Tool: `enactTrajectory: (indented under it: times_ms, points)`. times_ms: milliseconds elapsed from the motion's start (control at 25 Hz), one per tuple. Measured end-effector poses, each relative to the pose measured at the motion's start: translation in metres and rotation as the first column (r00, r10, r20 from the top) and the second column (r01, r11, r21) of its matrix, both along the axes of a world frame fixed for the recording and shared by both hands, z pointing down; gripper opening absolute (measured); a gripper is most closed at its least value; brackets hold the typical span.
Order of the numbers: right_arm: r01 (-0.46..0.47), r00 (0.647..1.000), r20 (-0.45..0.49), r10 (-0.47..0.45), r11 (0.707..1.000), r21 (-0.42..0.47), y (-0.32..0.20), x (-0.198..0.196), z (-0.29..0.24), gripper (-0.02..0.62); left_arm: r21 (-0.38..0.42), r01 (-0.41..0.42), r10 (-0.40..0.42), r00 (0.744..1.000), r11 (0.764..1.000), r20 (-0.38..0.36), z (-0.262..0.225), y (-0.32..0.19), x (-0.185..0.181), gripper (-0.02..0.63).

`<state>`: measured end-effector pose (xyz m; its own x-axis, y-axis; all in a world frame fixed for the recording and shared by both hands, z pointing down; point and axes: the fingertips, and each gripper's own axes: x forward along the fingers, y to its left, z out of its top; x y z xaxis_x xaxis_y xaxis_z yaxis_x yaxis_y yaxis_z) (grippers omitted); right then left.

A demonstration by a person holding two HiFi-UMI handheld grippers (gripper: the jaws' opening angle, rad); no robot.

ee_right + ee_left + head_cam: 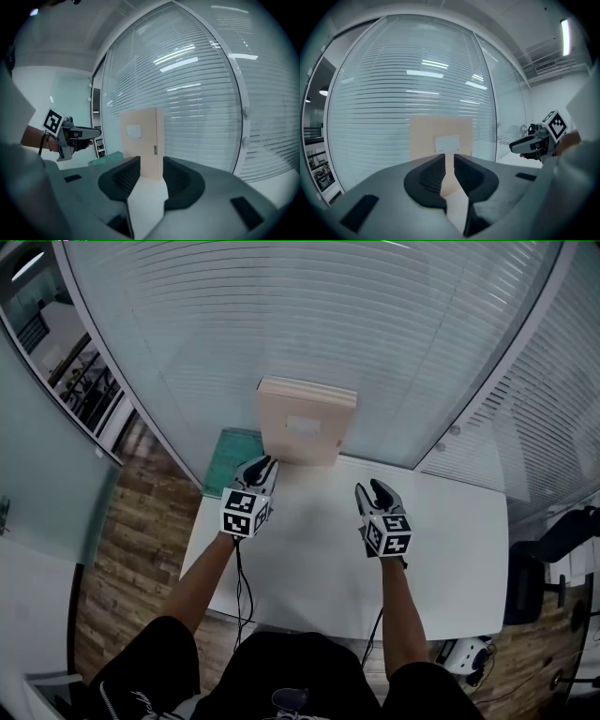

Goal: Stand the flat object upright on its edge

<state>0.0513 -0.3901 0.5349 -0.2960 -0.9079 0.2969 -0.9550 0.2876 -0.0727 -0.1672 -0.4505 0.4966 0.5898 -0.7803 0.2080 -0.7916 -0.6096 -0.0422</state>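
L gripper jaws nearly together, thin gap, nothing in it; R gripper jaws partly apart, also empty. Both hover over the white table, prob held back so nothing nudges the piece. The flat beige box stands upright on its edge at table's far side, ahead of both jaw pairs, touching neither. The glass wall w/ blinds is just behind; leaning or not, can't tell.

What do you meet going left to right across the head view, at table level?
From the left: left gripper → box → right gripper → chair. The mat overlaps the left gripper, so it is left out.
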Motion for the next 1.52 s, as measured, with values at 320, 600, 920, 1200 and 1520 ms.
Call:
enactTrajectory:
  times_ms: [320, 600, 920, 1200, 1520]
  points:
    - [-0.032, 0.999, -0.018, 0.032, 0.999, 0.035, 0.033, 0.004, -0.009, 0.065, 0.036, -0.049, 0.051, 0.998, 0.998, -0.045, -0.009, 0.026, 0.017, 0.031]
    - [-0.010, 0.999, -0.051, 0.013, 0.998, 0.062, 0.056, 0.008, -0.016, 0.025, 0.022, -0.101, 0.102, 0.991, 0.995, -0.085, -0.006, 0.056, 0.038, 0.020]
    - [0.049, 0.997, -0.067, -0.044, 0.996, 0.069, 0.072, 0.014, -0.017, 0.021, -0.019, -0.129, 0.127, 0.988, 0.991, -0.089, 0.007, 0.087, 0.063, 0.020]
    - [0.068, 0.997, -0.042, -0.064, 0.994, 0.085, 0.083, 0.025, -0.020, 0.021, -0.014, -0.108, 0.106, 0.989, 0.994, -0.102, 0.003, 0.101, 0.081, 0.020]
    - [0.103, 0.994, -0.040, -0.100, 0.991, 0.091, 0.094, 0.032, -0.019, 0.021, -0.007, -0.063, 0.062, 0.993, 0.998, -0.100, 0.002, 0.115, 0.090, 0.020]
